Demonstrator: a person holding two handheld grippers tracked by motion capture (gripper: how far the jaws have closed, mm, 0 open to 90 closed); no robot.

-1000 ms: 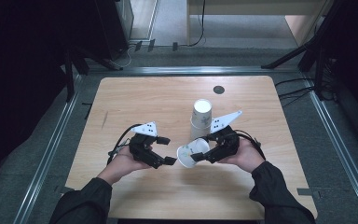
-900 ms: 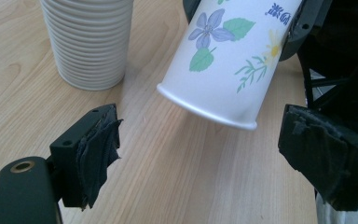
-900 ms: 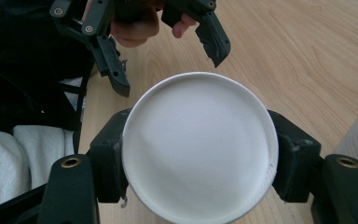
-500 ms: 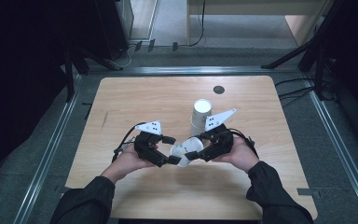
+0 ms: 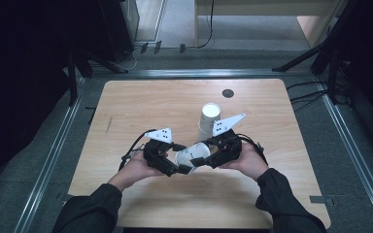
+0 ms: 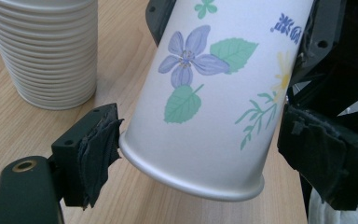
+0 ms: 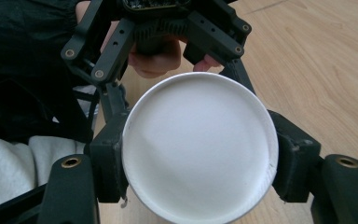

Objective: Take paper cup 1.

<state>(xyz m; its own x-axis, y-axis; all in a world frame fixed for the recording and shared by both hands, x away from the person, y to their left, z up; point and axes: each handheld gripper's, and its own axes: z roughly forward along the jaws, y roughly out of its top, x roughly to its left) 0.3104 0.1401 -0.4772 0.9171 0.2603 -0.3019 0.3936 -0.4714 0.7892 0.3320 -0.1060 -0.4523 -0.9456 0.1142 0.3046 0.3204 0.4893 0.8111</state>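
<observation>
My right gripper [image 5: 205,160] clamps the paper cup [image 6: 214,98] while my left gripper [image 5: 184,169], jaws just closing around its base, hasn't gripped yet.

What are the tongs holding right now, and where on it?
The right tongs clamp the flowered paper cup by its sides; the left tongs straddle its rim end, not yet pressing.
</observation>
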